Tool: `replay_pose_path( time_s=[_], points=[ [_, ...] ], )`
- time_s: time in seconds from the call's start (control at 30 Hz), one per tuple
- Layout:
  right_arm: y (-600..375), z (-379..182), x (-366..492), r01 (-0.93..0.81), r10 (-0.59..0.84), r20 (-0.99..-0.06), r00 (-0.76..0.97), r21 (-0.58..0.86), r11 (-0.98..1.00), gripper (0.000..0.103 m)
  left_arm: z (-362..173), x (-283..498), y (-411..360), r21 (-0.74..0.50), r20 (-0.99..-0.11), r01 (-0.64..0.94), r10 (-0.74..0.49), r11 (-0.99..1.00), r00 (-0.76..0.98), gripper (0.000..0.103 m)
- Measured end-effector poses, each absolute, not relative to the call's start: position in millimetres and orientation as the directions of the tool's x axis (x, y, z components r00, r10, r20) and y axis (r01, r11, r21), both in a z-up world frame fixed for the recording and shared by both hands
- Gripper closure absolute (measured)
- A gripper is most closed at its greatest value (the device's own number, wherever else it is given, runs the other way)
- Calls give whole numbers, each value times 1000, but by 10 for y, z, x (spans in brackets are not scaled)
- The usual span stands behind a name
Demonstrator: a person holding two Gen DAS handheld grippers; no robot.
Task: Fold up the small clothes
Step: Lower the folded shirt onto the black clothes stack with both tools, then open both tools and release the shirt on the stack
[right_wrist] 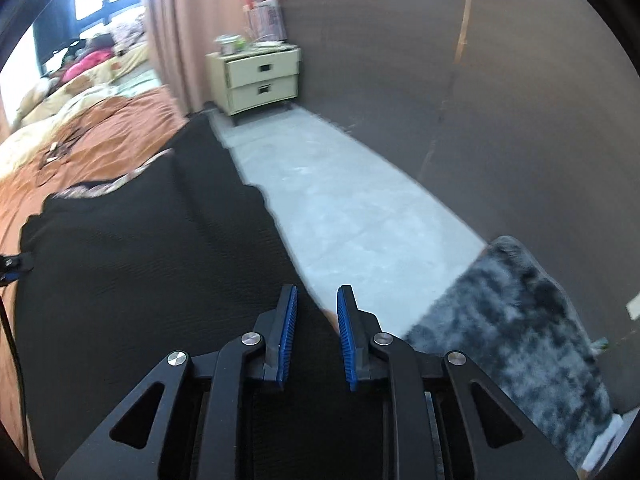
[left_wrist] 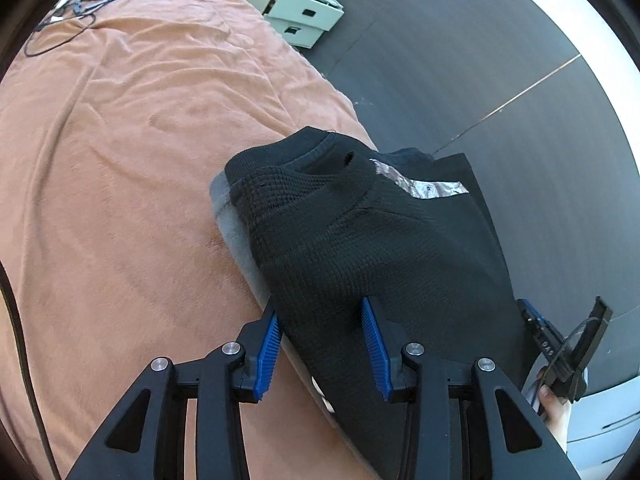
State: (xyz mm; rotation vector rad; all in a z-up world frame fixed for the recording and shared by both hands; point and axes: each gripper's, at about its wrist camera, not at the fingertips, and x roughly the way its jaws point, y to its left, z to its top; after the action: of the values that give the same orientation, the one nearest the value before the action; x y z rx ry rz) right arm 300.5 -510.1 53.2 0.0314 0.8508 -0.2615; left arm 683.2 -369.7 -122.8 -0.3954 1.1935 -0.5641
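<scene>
A folded black knit sweater (left_wrist: 352, 240) tops a small stack at the right edge of the bed, over a grey garment (left_wrist: 236, 232) and a black piece with a camouflage strip (left_wrist: 424, 188). My left gripper (left_wrist: 320, 310) is shut on the sweater's near end, a blue pad against each side of the fold. In the blurred right wrist view, the right gripper (right_wrist: 317, 292) hovers over the black cloth (right_wrist: 140, 260) at its right edge. Its pads stand a narrow gap apart, with nothing visibly pinched. A hand holds that gripper (left_wrist: 560, 340) beside the stack.
The bed wears an orange blanket (left_wrist: 120, 160) with cables (left_wrist: 72, 8) lying at its far end. A pale two-drawer nightstand (right_wrist: 260, 76) stands against the dark wall. Light grey floor (right_wrist: 340, 200) runs alongside the bed, with a shaggy grey rug (right_wrist: 520, 328) near me.
</scene>
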Motion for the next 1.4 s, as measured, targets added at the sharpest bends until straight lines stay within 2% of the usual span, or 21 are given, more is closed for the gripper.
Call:
replay_pose_path(
  time_s=[0.23, 0.3, 0.43, 0.63, 0.87, 0.9, 1.0, 1.07, 1.13, 1.3, 1.37, 1.4],
  points=[
    [-5233, 997, 2477, 163, -92, -674, 733, 42, 986, 86, -1053, 6650, -3577, -554, -751, 236, -602, 798, 272, 62],
    [-5264, 935, 2393, 129, -59, -676, 734, 54, 990, 86, -1027, 6597, -3554, -554, -750, 241, -603, 797, 271, 62],
    [-5489, 605, 2511, 184, -106, -742, 662, 24, 983, 86, -1037, 6503, -3554, -545, -758, 249, -597, 801, 260, 62],
    [-5957, 333, 2650, 269, -58, -766, 640, 152, 951, 87, -1076, 6418, -3610, -526, -772, 272, -586, 806, 246, 62],
    [-5803, 647, 2735, 276, -122, -789, 603, 62, 959, 87, -1001, 6293, -3503, -523, -772, 260, -581, 811, 257, 62],
    [-5632, 736, 2650, 272, -126, -786, 605, 55, 961, 84, -966, 6255, -3479, -520, -772, 266, -579, 812, 261, 62],
    [-5224, 711, 2500, 256, -117, -782, 612, 56, 965, 84, -844, 6165, -3415, -505, -770, 282, -573, 816, 279, 59],
    [-5113, 717, 2499, 243, -117, -776, 620, 48, 969, 75, -766, 6110, -3373, -500, -766, 287, -572, 817, 295, 53],
    [-5001, 709, 2465, 227, -112, -768, 631, 44, 973, 60, -692, 6052, -3321, -502, -758, 290, -575, 815, 308, 52],
    [-4773, 638, 2330, 172, -71, -755, 651, 55, 984, 58, -518, 5884, -3155, -486, -756, 310, -571, 817, 320, 52],
    [-4728, 643, 2240, 159, -53, -753, 656, 68, 985, 49, -419, 5767, -3034, -470, -754, 321, -563, 822, 339, 43],
    [-4688, 666, 2174, 155, -49, -749, 661, 73, 985, 37, -374, 5710, -2981, -458, -753, 327, -556, 827, 352, 40]
  ],
)
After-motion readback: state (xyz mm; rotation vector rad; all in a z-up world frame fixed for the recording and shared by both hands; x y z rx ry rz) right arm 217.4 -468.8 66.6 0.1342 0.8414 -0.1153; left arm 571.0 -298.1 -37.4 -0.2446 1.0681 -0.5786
